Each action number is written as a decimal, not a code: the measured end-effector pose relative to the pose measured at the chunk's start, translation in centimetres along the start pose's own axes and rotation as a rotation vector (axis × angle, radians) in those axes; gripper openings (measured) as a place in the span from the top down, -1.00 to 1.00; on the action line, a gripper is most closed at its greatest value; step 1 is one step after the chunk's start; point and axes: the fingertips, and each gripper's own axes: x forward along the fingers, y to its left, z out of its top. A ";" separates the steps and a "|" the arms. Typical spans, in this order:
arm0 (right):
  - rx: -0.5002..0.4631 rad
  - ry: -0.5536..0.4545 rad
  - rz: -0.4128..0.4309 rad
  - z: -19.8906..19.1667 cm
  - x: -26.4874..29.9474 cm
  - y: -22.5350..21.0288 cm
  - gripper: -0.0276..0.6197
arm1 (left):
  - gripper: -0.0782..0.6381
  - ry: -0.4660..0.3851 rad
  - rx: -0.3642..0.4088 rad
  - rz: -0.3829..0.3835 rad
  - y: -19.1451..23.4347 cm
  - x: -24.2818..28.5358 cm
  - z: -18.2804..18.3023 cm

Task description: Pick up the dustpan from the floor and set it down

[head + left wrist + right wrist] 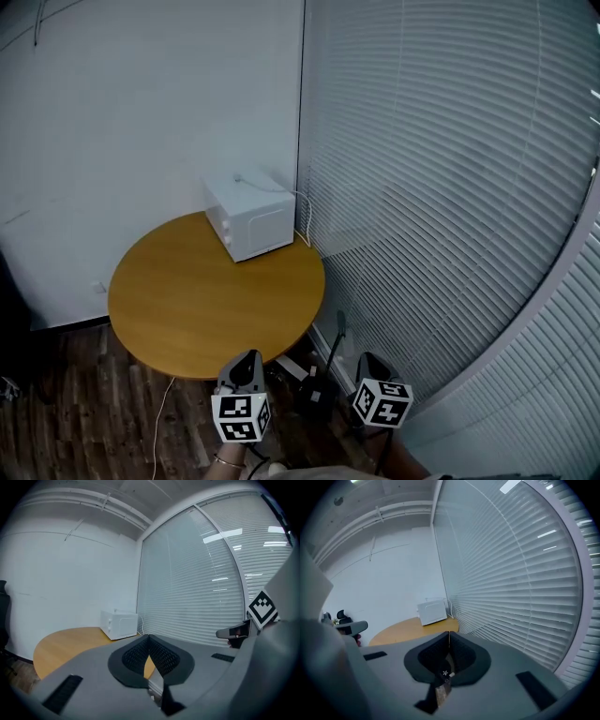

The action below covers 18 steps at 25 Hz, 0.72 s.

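Down on the dark wooden floor (75,412), close against the foot of the slatted blinds (450,187), stands a dark dustpan (314,392) with its thin handle rising upright. It is small and dim in the head view, so its finer details cannot be made out. From that view it shows between the left tongs (247,364) and the right tongs (373,364), and neither touches it. Both pairs of tongs are clenched: in the left gripper view and the right gripper view alike, the tips meet with nothing caught between them. Beyond them a round wooden tabletop (187,300) fills the corner. It carries a white microwave (251,220) at its far edge, just beside the blinds. A thin white cable (161,422) trails over the floor below the tabletop's near edge.
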 end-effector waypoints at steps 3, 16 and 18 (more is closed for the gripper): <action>0.002 0.006 -0.015 0.2 1.6 0.5 0.82 | 0.73 0.011 0.002 -0.012 1.1 1.5 -0.3; -0.015 0.090 -0.037 -1.7 5.6 0.6 0.82 | 0.73 0.099 -0.070 0.007 3.2 4.6 -4.0; -0.016 0.101 -0.036 -1.9 5.9 0.5 0.82 | 0.73 0.110 -0.057 0.001 2.8 4.6 -4.2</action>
